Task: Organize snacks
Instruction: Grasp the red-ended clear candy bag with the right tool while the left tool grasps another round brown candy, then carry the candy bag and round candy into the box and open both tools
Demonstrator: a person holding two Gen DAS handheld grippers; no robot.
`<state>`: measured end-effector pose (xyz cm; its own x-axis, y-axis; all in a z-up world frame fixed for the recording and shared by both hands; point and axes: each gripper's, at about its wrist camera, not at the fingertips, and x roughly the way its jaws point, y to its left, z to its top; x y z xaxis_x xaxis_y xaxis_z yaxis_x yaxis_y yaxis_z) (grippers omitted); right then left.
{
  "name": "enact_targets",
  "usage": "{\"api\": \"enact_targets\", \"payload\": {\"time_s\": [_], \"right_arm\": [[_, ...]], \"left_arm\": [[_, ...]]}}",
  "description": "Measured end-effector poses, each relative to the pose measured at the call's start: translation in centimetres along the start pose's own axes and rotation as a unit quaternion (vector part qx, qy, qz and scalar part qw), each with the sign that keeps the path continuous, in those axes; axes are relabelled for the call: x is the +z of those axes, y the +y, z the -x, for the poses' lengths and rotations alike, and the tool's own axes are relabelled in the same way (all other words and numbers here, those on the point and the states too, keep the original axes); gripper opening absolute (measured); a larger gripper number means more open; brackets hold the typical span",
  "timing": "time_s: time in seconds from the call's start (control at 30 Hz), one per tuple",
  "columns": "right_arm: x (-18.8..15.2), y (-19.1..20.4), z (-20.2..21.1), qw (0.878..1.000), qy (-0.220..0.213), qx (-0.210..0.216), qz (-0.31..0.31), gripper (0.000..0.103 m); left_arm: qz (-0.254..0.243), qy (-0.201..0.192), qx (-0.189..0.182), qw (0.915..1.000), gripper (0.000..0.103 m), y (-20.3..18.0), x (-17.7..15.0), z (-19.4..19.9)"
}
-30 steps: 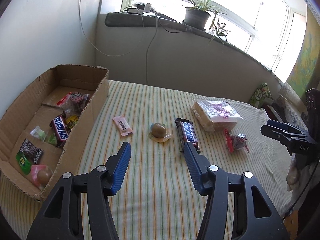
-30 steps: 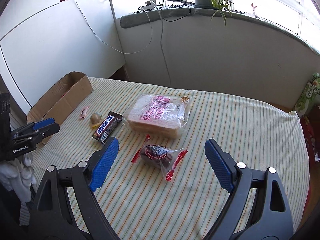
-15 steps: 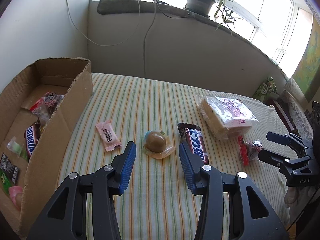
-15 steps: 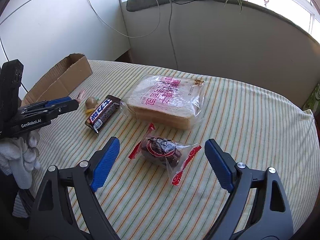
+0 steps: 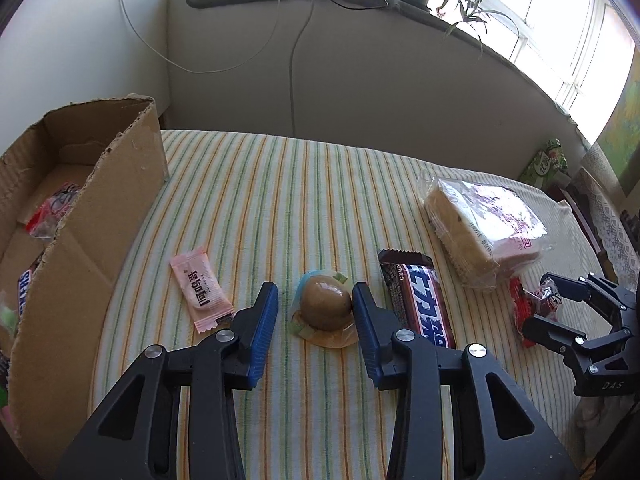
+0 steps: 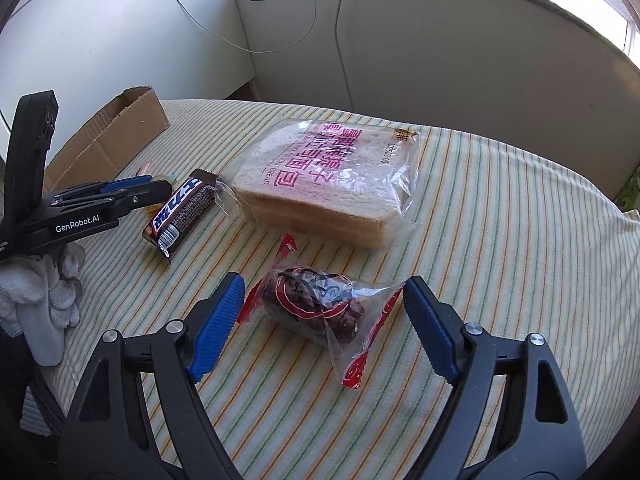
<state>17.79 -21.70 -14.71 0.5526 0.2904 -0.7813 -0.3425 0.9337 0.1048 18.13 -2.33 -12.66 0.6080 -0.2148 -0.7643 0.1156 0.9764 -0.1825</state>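
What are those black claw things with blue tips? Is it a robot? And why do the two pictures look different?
It is not a robot. A person holds two grabbing tools, one in each hand, and each tool has a small camera looking along its fingers. So one picture is from the left gripper, the other from the right gripper.

On the striped cloth lie snacks. The left gripper has just been closing around a round brown snack in clear wrap; one pad looks to be touching it, but it is not squeezed yet. The right gripper has been closing around a dark snack in a red and clear bag, not touching yet. Nearby are a chocolate bar, a pink packet and bagged bread. The cardboard box already holds some snacks.
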Motion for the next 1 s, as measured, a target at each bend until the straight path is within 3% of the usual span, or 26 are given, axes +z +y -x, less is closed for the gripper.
{"api": "enact_targets", "payload": {"time_s": [0.1, 0.4, 0.5, 1.0], "right_arm": [[0.0, 0.2, -0.1, 1.000, 0.001, -0.004, 0.002, 0.078], [-0.2, 1.2, 0.3, 1.000, -0.003, -0.016, 0.017, 0.070], [-0.3, 1.3, 0.4, 1.000, -0.001, -0.006, 0.017, 0.057], [0.0, 2.5, 3.7, 0.999, -0.027, -0.012, 0.023, 0.055]], "left_arm": [[-0.003, -0.001, 0.005, 1.0000, 0.029, -0.1, 0.1, 0.0], [-0.014, -0.004, 0.006, 0.9999, 0.028, -0.6, -0.1, 0.3], [-0.015, -0.008, 0.004, 0.9999, 0.028, -0.6, -0.2, 0.8], [-0.013, -0.050, -0.004, 0.9987, 0.028, -0.3, -0.9, 5.3]]}}
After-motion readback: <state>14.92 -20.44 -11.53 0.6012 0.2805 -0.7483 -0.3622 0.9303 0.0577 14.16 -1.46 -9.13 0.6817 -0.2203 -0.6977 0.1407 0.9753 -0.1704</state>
